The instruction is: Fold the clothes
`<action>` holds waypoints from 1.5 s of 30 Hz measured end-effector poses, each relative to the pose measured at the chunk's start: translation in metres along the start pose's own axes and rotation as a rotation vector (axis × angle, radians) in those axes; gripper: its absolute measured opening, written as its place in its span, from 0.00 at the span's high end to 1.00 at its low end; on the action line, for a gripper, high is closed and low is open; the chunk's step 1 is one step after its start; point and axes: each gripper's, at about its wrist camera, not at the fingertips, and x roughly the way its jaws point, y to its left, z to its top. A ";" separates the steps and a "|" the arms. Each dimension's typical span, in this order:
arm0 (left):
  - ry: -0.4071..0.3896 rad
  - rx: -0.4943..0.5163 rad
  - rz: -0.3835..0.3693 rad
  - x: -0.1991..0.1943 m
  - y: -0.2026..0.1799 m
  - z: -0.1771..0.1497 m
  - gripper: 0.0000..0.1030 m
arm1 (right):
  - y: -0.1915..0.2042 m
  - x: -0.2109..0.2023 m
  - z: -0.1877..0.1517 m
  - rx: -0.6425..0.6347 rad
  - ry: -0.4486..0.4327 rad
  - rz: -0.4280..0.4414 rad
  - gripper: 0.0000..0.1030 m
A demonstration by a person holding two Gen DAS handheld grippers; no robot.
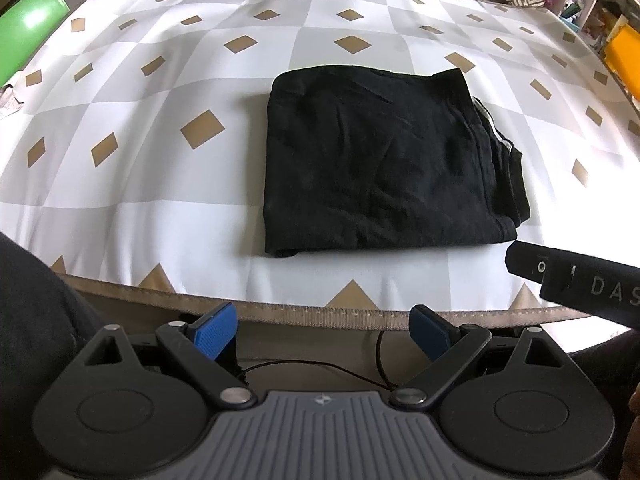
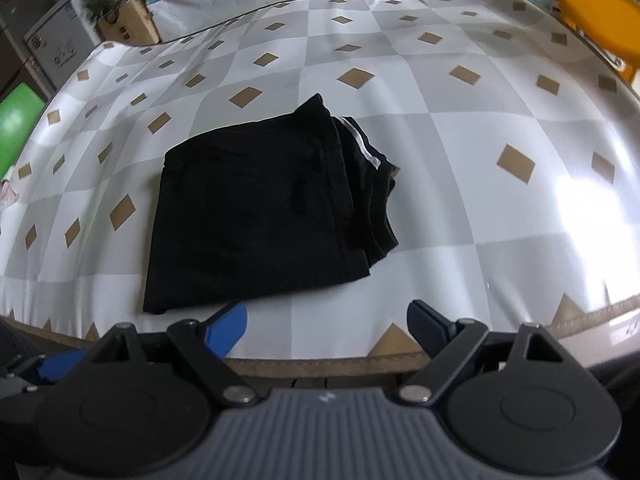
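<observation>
Left claw (image 1: 322, 332): blue pads spread wide, nothing between them; hovering over the near edge of the bench, clear of the cloth.
Right claw (image 2: 326, 326): likewise wide open and empty; its left pad lies just short of the garment's near hem, no contact visible.
Garment: black folded garment (image 1: 380, 160), a compact, roughly square stack lying flat; from the left claw at 12 o'clock, from the right claw at 11 o'clock. Layered edges with a white trim strip (image 2: 366, 146) show on its right side.
Bench: chequered grey-and-white cover with tan diamonds (image 1: 160, 128); bare around the garment.
Surroundings: green object (image 1: 28, 36) at 10 o'clock, yellow bin (image 1: 622, 56) at 2 o'clock, both off the bench.
Step in hand: folding appears finished; both claws stand off.
Next move: judged either a final squaring of the offset right-hand layers, or a two-sided lift under the stack to set it aside.
</observation>
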 end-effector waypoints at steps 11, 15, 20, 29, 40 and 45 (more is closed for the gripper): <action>0.027 -0.040 -0.009 0.014 0.006 0.010 0.10 | -0.001 0.012 0.014 -0.070 0.034 0.006 0.16; 0.024 -0.039 -0.003 0.019 0.007 0.016 0.10 | 0.001 0.017 0.021 -0.126 0.007 0.003 0.16; 0.025 -0.023 0.017 0.026 0.007 0.024 0.10 | 0.003 0.026 0.030 -0.194 0.024 -0.027 0.16; 0.039 -0.008 0.025 0.039 0.006 0.036 0.10 | -0.003 0.039 0.036 -0.144 0.066 -0.014 0.15; 0.049 -0.058 0.027 0.060 0.022 0.057 0.10 | -0.022 0.063 0.061 -0.129 0.131 -0.029 0.15; 0.056 -0.080 0.022 0.071 0.029 0.070 0.10 | -0.034 0.074 0.071 -0.025 0.152 0.008 0.15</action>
